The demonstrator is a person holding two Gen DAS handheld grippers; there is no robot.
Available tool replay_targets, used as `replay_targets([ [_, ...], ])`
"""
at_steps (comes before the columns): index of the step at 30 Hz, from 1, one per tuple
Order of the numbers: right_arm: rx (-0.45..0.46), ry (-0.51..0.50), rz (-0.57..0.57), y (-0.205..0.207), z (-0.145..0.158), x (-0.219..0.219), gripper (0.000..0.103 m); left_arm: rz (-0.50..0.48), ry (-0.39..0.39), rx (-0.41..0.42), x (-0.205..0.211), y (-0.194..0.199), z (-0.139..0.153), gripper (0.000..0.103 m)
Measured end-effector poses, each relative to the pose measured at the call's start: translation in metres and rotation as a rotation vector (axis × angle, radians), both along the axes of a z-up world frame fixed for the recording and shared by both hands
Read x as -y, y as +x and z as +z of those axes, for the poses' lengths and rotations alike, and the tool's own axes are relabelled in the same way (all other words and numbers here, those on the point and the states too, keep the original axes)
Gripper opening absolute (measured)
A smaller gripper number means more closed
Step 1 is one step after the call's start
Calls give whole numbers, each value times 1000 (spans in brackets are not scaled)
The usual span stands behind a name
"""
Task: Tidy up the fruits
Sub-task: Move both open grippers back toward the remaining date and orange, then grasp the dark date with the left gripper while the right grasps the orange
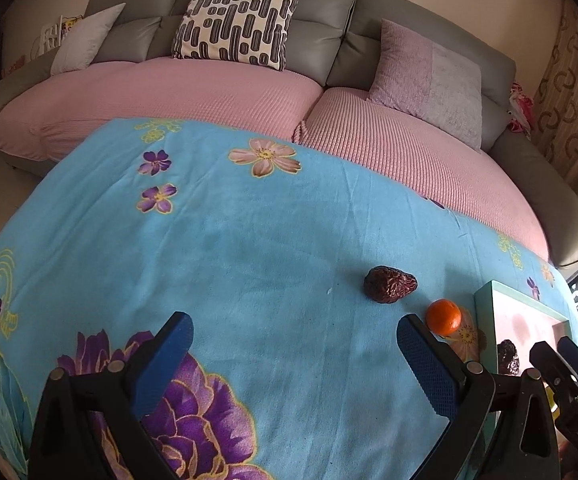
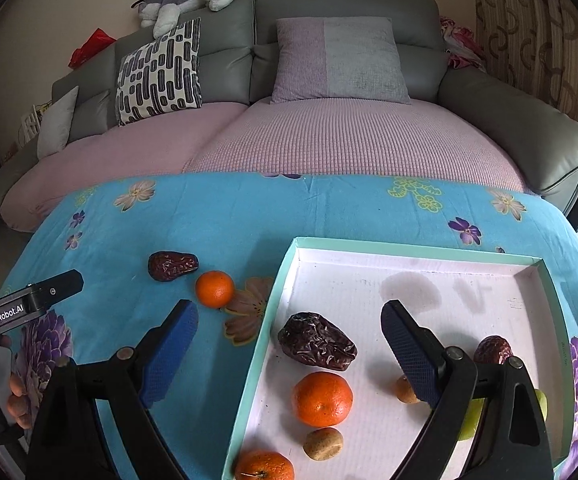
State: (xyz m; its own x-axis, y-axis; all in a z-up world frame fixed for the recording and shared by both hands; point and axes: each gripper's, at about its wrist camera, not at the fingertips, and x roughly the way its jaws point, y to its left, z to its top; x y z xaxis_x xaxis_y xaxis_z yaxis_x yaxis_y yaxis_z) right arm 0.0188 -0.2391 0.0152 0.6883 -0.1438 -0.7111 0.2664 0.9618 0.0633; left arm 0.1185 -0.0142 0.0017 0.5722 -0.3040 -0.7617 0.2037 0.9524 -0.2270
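The left hand-held gripper point(image 1: 295, 364) hangs over the blue flowered cloth point(image 1: 249, 240) on the table, its blue-padded fingers spread wide and holding nothing. Ahead of its right finger, on the cloth, lie a wrinkled dark red date point(image 1: 389, 284) and, just beside and nearer, a small orange point(image 1: 443, 317); the two look apart, though only narrowly. Further right stands the teal-rimmed tray point(image 1: 485, 320), only its corner in this view.

The right hand-held gripper point(image 2: 289, 354) is likewise released and empty, its fingers straddling the left wall of the tray point(image 2: 409, 245): the left finger over the cloth, the right finger over the white tray floor. To the left of that gripper, outside the tray, sit the same date point(image 2: 172, 265) and orange point(image 2: 214, 289). Inside the tray, between the fingers, lies a large date point(image 2: 316, 346), with a bigger orange point(image 2: 322, 399) just nearer, a small tan fruit point(image 2: 323, 444) below it, and another orange point(image 2: 264, 466) at the bottom edge. Behind the right finger, partly hidden, are a second tan fruit point(image 2: 405, 390), a date point(image 2: 492, 350), and something green point(image 2: 469, 420), perhaps a fruit.
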Motion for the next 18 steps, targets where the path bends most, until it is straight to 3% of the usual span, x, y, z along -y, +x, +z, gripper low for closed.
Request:
replay_targets([
  [4,-11,-13,41,13,3,-12,92,6,-15,-11,-3,9,0,103],
  [8,-36,-45,92,29,3,-23,79,-6,-58,-51,-2,23,-3,102],
  [12,-64,-73,131,47,-1,-30,77,-36,-63,-63,9,39,-2,101],
  [16,-107,-59,158,64,-15,-33,64,-73,-84,-74,22,53,0,92],
  [18,-129,-36,164,71,-24,-34,63,-100,-105,-93,30,59,-3,90],
])
